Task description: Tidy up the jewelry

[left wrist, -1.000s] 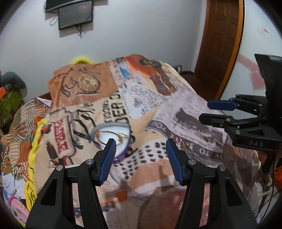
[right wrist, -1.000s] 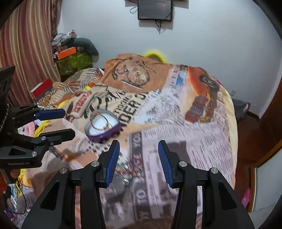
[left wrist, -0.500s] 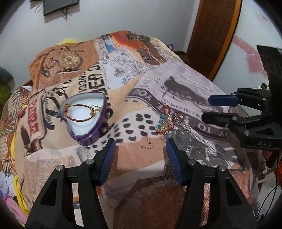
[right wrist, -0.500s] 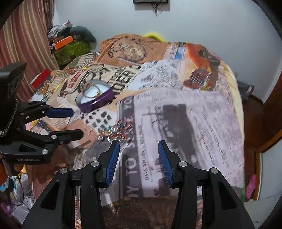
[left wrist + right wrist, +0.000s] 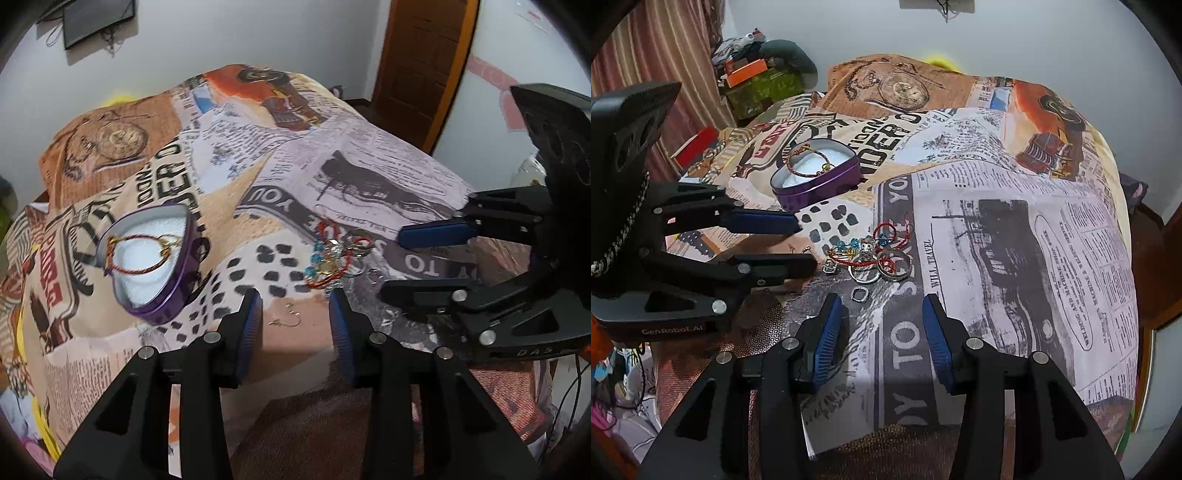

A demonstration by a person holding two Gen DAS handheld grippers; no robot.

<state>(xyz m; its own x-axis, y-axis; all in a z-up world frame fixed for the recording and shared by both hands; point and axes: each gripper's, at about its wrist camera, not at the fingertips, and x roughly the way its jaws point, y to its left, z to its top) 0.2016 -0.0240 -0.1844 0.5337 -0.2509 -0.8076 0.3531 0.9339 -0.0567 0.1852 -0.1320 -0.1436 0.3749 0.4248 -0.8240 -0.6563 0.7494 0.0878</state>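
Note:
A purple heart-shaped tin [image 5: 155, 266] with a white lining holds a red and gold bracelet [image 5: 142, 253]; it also shows in the right wrist view [image 5: 816, 175]. A pile of jewelry [image 5: 334, 258] with blue beads, red cords and silver rings lies on the bedspread to its right, also seen in the right wrist view [image 5: 873, 254]. A small gold earring [image 5: 288, 319] lies between my left gripper's fingers. My left gripper [image 5: 295, 325] is open and empty. My right gripper [image 5: 882, 334] is open and empty just short of the pile, with a small silver ring [image 5: 859, 294] ahead of it.
The bed is covered by a printed newspaper-pattern spread [image 5: 1015, 221]. A wooden door [image 5: 424, 66] stands at the back right. Boxes and clothes [image 5: 757, 81] are stacked by a striped curtain at the left. A screen [image 5: 98, 22] hangs on the wall.
Both grippers have come down and closer to the bed. The jewelry pile and tin now appear larger and nearer. Both grippers stay open.

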